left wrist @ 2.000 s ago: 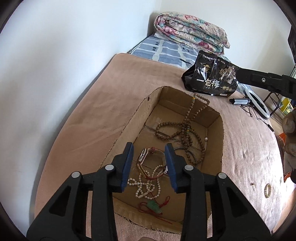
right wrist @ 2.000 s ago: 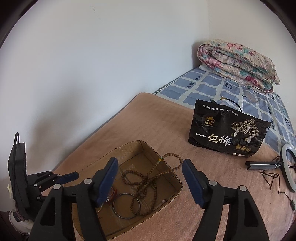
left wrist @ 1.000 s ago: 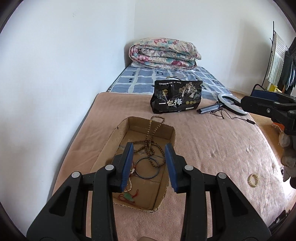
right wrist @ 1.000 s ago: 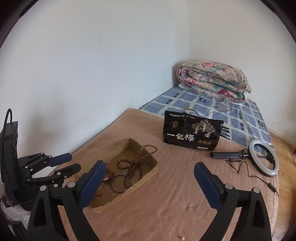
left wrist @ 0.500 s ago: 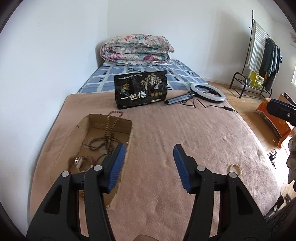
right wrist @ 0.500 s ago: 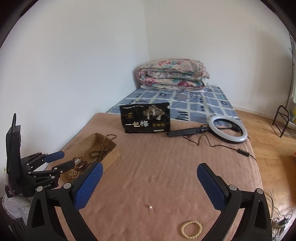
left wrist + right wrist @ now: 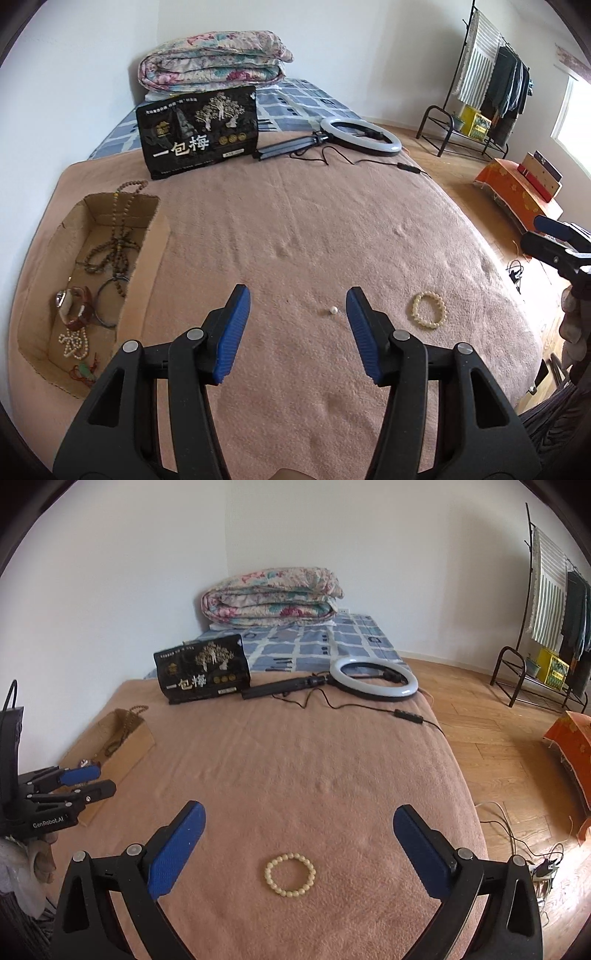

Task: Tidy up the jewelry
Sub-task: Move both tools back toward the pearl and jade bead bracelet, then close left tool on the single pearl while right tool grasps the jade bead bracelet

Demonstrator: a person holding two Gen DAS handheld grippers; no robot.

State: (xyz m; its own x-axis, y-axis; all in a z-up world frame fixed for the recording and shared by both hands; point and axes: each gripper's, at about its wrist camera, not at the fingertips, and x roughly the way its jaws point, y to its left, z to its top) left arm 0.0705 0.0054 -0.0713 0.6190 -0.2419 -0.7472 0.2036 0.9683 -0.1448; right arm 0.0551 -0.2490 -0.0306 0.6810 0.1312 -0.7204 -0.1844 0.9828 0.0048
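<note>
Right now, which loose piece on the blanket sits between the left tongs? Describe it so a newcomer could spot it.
Start on the wide brown blanket, to the right of the cardboard box holding the sorted jewelry. Just ahead of the open left tongs lies a single pearl. Unlike the cream bead bracelet to its right, it is one tiny white bead lying alone.

Soft even daylight, bright window at right, sharp focus, fisheye-bent, dark-vignetted edges
</note>
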